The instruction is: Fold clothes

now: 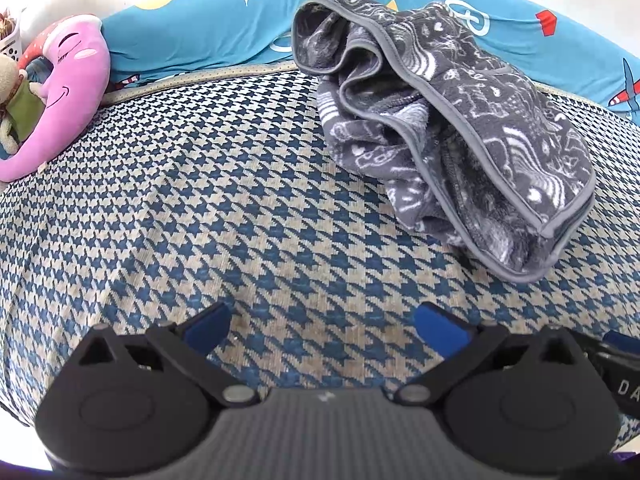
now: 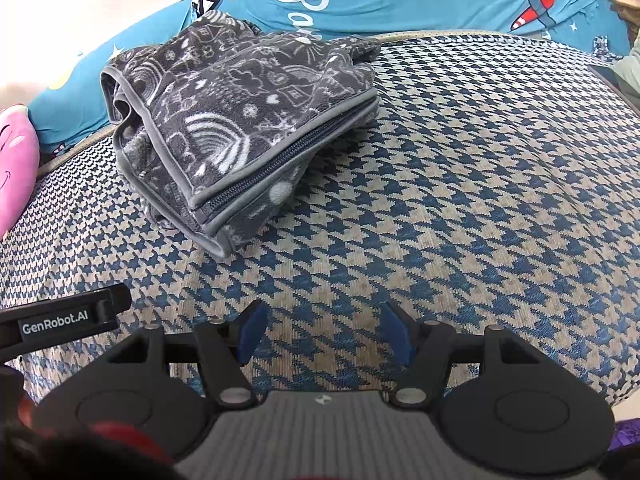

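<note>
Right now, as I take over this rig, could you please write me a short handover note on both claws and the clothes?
Left claw: open, empty, above the blue-and-beige houndstooth cover.
Right claw: open, empty, above the same cover.
Garment: the grey printed fleece jacket with a zipper lies folded in a compact bundle near the teal cartoon-print pillow, touched by neither claw.
Done: the jacket looks folded.
Left: perhaps tidy its loose, wavy layers; no other clothes are in view.

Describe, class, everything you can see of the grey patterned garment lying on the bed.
The grey fleece garment looks soft, printed with white doodles: rainbows, hearts, stars. Grey binding edges it, and a dark zip runs along one side. It lies in a loosely folded bundle on the houndstooth cover, its far end against the blue pillow. Neither gripper touches it.
</note>
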`<state>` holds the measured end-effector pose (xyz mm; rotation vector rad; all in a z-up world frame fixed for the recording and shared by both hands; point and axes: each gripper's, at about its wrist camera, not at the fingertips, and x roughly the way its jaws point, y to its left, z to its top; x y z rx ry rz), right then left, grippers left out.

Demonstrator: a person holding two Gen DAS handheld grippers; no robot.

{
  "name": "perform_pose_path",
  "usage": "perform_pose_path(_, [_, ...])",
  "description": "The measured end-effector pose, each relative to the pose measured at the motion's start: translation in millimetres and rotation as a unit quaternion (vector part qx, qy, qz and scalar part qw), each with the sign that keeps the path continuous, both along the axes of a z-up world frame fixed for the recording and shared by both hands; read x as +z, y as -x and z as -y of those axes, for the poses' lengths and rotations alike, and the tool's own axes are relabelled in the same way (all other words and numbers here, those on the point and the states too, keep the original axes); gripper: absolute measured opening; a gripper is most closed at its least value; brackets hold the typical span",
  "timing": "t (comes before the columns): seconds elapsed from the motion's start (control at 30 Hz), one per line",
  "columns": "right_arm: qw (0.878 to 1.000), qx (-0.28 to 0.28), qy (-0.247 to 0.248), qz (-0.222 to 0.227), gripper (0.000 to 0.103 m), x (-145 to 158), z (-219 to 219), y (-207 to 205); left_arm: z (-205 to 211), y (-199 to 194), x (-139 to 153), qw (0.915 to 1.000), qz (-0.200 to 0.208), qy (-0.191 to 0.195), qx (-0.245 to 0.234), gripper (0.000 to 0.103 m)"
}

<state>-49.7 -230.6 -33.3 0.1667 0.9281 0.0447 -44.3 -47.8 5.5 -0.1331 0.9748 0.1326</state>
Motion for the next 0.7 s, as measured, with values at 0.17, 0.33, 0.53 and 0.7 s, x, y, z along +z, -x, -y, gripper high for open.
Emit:
perform_pose_path(0.17, [1.0, 0.004, 0.005, 0.0, 0.064, -0.1, -1.5, 0.1, 0.9, 0.5, 0.5, 1.0, -0.001, -0.002, 0.001, 0.103])
perform_pose_path(0.33, [1.0, 0.006, 0.011, 0.0, 0.064, 0.6, -2.1, -0.6, 0.3, 0.8, 0.2, 1.0, -0.002, -0.005, 0.001, 0.103])
perform_pose_path(0.53, [1.0, 0.01, 0.026, -0.001, 0.064, 1.1, -4.7, -1.8, -1.2, 0.3, 0.9, 1.0, -0.001, -0.006, 0.004, 0.103])
perform_pose_path(0.7, [0.999, 0.014, 0.047, 0.0, 0.064, 1.0, -7.3, -1.0, 1.0, -0.3, 0.1, 0.9999, -0.004, -0.011, 0.005, 0.103])
